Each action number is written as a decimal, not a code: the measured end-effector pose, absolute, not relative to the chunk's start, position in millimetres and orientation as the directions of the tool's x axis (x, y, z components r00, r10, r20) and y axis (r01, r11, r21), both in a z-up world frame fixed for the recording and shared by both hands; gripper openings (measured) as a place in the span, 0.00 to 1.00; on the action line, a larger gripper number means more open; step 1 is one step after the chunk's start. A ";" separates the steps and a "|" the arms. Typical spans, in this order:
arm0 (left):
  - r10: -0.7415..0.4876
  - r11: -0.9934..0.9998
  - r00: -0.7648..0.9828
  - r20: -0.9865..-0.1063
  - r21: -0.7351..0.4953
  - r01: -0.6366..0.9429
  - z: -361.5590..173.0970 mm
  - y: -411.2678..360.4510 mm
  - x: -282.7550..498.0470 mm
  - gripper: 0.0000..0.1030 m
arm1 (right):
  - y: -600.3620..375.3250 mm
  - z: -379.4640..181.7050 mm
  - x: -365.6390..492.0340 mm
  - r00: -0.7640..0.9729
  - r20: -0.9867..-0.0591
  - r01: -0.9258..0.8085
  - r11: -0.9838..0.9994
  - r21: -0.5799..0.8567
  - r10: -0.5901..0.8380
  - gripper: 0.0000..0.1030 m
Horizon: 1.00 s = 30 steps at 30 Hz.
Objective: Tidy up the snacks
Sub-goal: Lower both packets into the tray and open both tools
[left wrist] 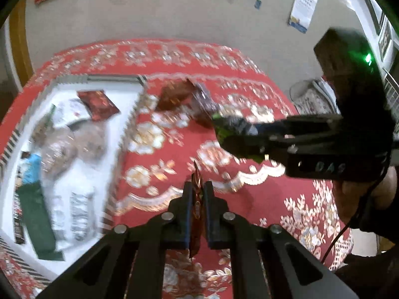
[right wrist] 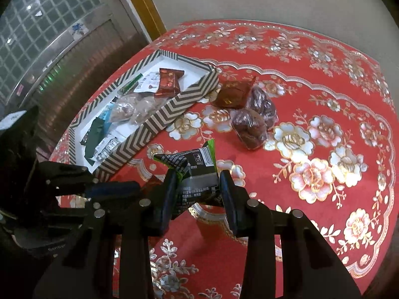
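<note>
While both of your hands hover over the red floral table [right wrist: 324, 79], each gripper holds a snack — the left gripper [left wrist: 198, 194] pinches a thin red-orange packet [left wrist: 197, 214] edge-on, and the right gripper [right wrist: 197, 186] clamps a black-and-green wrapped bar [right wrist: 194, 169]. To your left, the chevron-patterned tray [right wrist: 159, 117] already contains several packets. Three brown snacks [right wrist: 249, 127] remain loose on the cloth beside it — by my judgement, you are over halfway.
</note>
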<state>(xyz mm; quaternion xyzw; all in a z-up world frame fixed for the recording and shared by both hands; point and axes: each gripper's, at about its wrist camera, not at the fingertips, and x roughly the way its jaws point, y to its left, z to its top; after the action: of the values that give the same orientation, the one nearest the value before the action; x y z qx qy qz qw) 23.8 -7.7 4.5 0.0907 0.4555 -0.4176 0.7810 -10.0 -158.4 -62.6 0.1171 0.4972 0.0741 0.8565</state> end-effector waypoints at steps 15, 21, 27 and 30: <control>-0.487 0.802 0.453 -0.746 -0.178 0.570 39.4 79.5 85.7 0.10 | -108.7 -37.8 67.3 0.476 -0.871 -0.087 0.992 0.091 0.121 0.34; -0.450 0.835 0.477 -0.755 -0.167 0.524 35.0 106.5 99.3 0.10 | -81.2 -32.0 95.0 0.479 -0.876 -0.107 0.994 0.012 0.062 0.34; -0.431 0.847 0.479 -0.765 -0.160 0.506 28.0 117.3 107.2 0.10 | -52.4 -34.7 115.5 0.469 -0.882 -0.143 0.990 -0.022 0.048 0.34; -0.423 0.853 0.480 -0.768 -0.160 0.496 24.7 122.6 111.9 0.10 | -40.8 -39.4 122.6 0.459 -0.887 -0.157 0.987 -0.028 0.048 0.34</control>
<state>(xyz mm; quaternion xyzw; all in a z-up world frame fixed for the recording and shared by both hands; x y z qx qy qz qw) 111.9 122.6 24.7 0.0421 0.4339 -0.2676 0.8593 122.6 -40.8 -39.4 -0.0529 0.5166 0.0602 0.8525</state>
